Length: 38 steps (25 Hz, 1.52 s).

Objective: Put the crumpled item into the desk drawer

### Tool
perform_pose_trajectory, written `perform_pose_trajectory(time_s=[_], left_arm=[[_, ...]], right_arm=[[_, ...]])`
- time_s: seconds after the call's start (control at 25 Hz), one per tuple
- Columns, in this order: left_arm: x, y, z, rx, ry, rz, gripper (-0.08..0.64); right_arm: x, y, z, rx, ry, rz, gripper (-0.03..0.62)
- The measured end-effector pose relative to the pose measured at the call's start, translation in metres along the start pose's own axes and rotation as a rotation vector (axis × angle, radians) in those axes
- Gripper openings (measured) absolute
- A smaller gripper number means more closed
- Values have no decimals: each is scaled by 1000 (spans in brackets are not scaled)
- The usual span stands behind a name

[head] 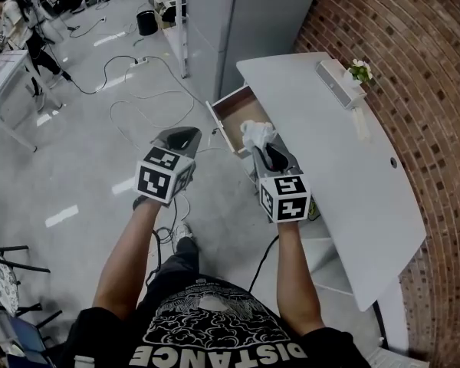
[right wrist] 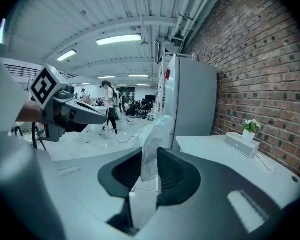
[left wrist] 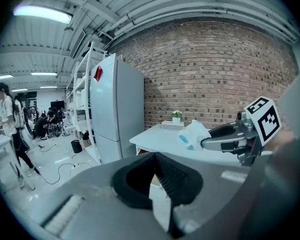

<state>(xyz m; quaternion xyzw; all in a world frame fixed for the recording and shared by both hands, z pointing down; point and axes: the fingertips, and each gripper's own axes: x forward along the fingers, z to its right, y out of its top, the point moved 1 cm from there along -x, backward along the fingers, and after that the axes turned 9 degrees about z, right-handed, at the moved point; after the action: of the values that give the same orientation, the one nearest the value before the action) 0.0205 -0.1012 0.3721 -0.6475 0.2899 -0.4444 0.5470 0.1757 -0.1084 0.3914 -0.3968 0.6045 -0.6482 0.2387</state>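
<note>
Near the open drawer (head: 231, 112) at the side of the white bench (head: 345, 167), the right gripper (head: 264, 147) had its fingers pinched on the crumpled item (head: 256, 134) — likely so it could drop it in — while the left gripper (head: 188, 136) hung beside, fingers together and empty.

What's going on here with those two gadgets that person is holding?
A person holds a gripper in each hand. The right gripper has its jaws clamped on a crumpled white item and holds it close to the open drawer of the white desk. The left gripper is alongside, jaws together and empty. The item is not yet in the drawer.
</note>
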Motion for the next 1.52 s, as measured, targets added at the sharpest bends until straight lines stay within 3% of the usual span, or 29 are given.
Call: perform_pose_trajectory(time_s=[0.76, 1.52], left_arm=[[77, 0, -133, -77, -106, -15, 5], [94, -11, -170, -97, -159, -22, 5]], right_arm=[[146, 36, 0, 9, -80, -76, 80], [182, 39, -10, 31, -134, -91, 80]])
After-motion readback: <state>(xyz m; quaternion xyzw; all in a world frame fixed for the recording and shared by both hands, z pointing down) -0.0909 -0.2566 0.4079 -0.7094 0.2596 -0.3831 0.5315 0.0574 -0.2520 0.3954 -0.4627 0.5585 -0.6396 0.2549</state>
